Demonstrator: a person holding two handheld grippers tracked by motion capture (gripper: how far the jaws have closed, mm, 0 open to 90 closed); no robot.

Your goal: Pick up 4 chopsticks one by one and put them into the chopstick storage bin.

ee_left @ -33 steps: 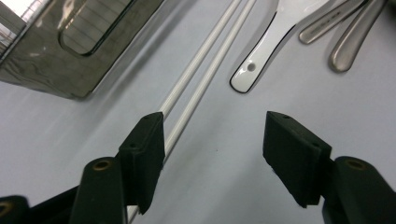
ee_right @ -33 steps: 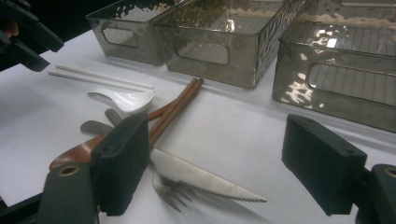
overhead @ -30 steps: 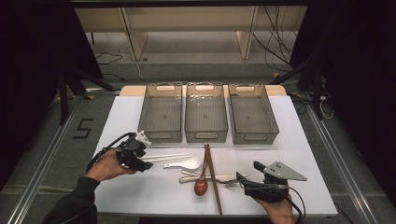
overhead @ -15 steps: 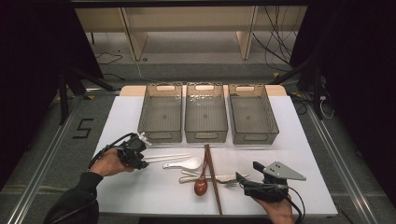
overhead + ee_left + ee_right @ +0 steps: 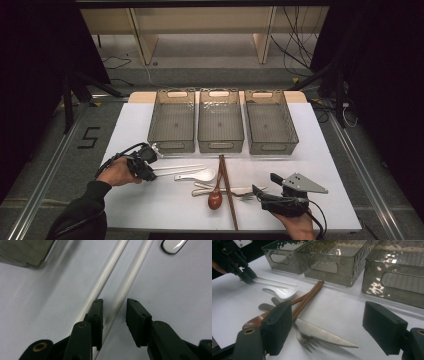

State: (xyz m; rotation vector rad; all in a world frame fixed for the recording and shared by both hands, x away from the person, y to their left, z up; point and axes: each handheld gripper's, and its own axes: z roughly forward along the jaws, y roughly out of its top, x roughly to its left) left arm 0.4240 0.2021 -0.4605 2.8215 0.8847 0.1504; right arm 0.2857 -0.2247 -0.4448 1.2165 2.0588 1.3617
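at nine o'clock on the table (image 5: 150, 210), left gripper (image 5: 114, 315) jaws closing around one white chopstick (image 5: 130, 282), not yet pinching, right gripper (image 5: 332, 327) at five o'clock, jaws wide apart

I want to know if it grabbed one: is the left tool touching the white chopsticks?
Cannot tell. Left gripper view: the left tool, jaws just been closing, straddles one white chopstick; one pad is clear of it, the other hides any contact.

White chopsticks (image 5: 177, 169), white spoon (image 5: 199, 175), brown chopsticks (image 5: 227, 187), smoky grey bins (image 5: 220, 121), black tongs (image 5: 113, 322)
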